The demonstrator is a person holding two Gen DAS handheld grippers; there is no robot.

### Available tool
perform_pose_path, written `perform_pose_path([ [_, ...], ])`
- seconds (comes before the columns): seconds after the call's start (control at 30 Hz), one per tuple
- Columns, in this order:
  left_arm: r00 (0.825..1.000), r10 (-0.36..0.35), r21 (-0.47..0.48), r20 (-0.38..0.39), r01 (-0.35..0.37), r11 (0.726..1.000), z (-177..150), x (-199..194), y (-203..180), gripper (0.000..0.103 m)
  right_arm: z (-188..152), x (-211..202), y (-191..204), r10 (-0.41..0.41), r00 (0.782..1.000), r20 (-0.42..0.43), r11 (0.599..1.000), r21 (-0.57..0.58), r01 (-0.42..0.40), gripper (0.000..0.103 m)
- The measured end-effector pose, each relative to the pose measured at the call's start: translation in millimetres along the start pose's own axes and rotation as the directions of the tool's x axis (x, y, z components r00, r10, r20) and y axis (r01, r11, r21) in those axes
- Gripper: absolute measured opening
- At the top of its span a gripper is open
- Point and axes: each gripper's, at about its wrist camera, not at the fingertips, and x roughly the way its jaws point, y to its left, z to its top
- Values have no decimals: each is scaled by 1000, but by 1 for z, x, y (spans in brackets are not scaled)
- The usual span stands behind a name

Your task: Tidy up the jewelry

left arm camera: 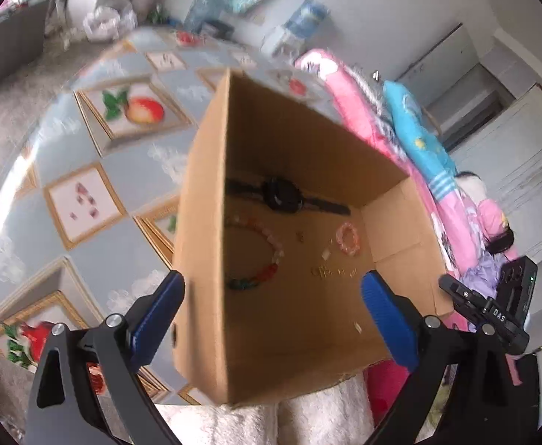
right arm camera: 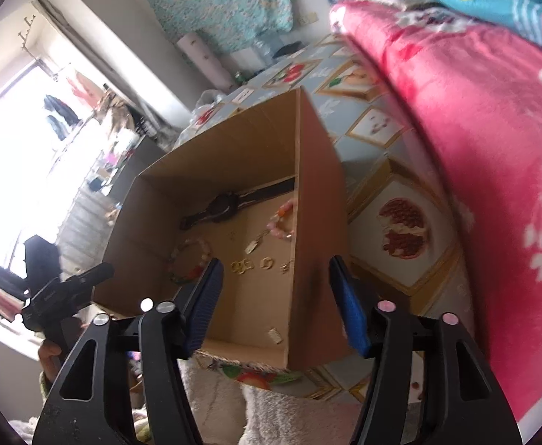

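left gripper [left arm camera: 271,296]: wide open, holds nothing | right gripper [right arm camera: 274,296]: open, straddles box [right arm camera: 315,244] wall | watch [left arm camera: 282,198] at 12 o'clock inside, beads [left arm camera: 256,252] nearer | risk: squeezing the thin wall could tip the box

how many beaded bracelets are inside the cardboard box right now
2: a large multicolored one near the left wall, below the watch; a small pink one toward the right wall. None seem hidden.

Your left gripper [left arm camera: 271,296], black angular arms behind blue ribbed fingers [left arm camera: 386,319], silver round screws at the pivots behind them, your right gripper [right arm camera: 274,296] the same build, blue ribbed fingers [right arm camera: 349,311], pale shiny screw heads behind them
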Motion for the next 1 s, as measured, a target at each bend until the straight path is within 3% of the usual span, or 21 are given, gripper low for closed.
perform_pose_path([
  [0.1, 991, 51, 57, 121, -59, 997, -7, -24, -6, 94, -8, -20, 1, -49, 996, 71, 999, -18, 51, 65],
  [0.23, 956, 93, 169, 278, -144, 975, -28, -59, -22, 97, -23, -44, 15, -87, 984, 154, 991, -87, 101, 75],
  [0.33, 937, 129, 225, 325, -208, 952, -44, -71, -35, 97, -35, -55, 31, -97, 976, 196, 980, -155, 128, 82],
  [0.43, 931, 138, 254, 337, -231, 939, -57, -76, -42, 97, -45, -59, 48, -82, 974, 213, 968, -214, 128, 87],
  [0.6, 940, 114, 248, 321, -199, 948, -73, -77, -51, 97, -60, -53, 67, -51, 979, 195, 957, -272, 104, 91],
  [0.67, 936, 129, 238, 328, -214, 947, -78, -77, -54, 97, -65, -49, 72, -45, 981, 188, 953, -285, 99, 93],
  [0.73, 927, 150, 233, 345, -239, 943, -81, -78, -58, 97, -70, -46, 77, -52, 981, 189, 948, -298, 108, 94],
  [0.87, 894, 246, 237, 375, -349, 907, -87, -76, -70, 97, -78, -45, 87, -63, 978, 200, 940, -318, 126, 95],
  [1.0, 863, 308, 236, 400, -422, 875, -90, -75, -78, 97, -82, -45, 97, -116, 961, 249, 926, -324, 196, 95],
])
